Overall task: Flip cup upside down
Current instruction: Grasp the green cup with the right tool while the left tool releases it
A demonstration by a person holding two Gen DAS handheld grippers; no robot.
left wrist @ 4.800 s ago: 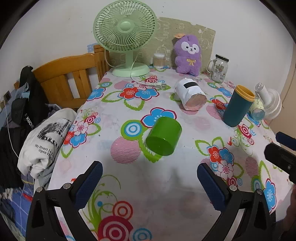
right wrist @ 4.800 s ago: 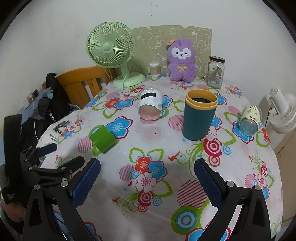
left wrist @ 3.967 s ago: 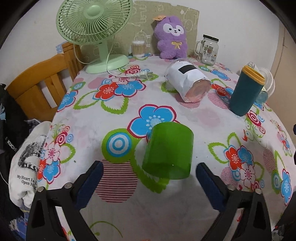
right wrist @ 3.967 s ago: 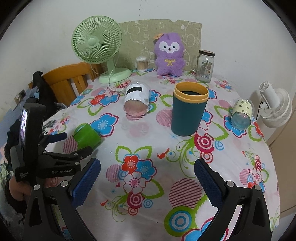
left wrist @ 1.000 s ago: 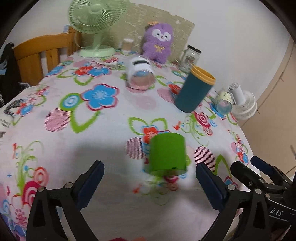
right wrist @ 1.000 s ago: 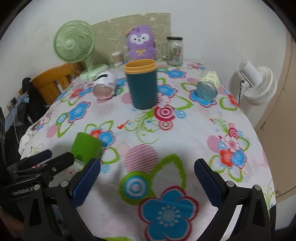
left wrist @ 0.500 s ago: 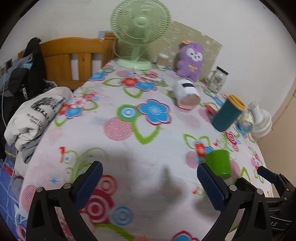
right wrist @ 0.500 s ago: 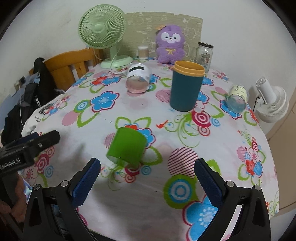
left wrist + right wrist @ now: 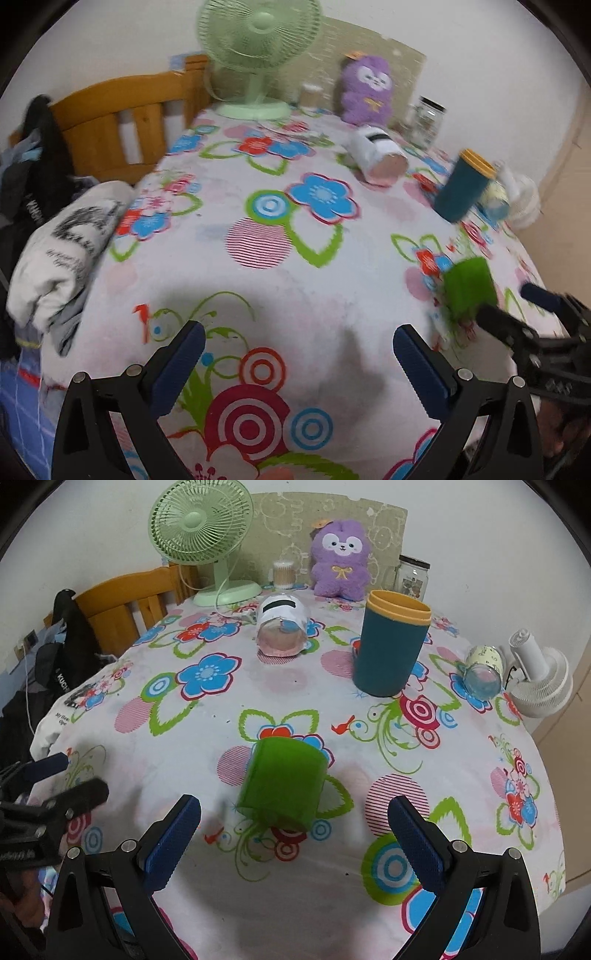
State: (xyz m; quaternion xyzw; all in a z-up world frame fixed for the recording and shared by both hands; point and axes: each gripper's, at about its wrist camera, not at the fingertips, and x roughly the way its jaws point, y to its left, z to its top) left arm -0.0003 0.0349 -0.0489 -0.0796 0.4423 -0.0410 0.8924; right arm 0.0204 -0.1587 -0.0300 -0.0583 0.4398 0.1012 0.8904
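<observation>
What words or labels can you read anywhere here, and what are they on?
"KUCH", cut off, on the black bag.
"My Hea" and "Ope", both cut off, on the white shirt.
Print on the lying jar and the glass jar: too small to read.
White lettering on the left gripper's body: blurred.

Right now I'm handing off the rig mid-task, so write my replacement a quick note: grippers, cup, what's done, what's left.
Left gripper: open, holding nothing, off to the cup's left.
Right gripper: open, holding nothing, lined up just in front of the green cup.
The cup sits mouth-down on the tablecloth, touched by neither gripper.
Done: the flip looks complete.
Left: probably nothing; check that the cup sits steady and leave the teal cup alone.
</observation>
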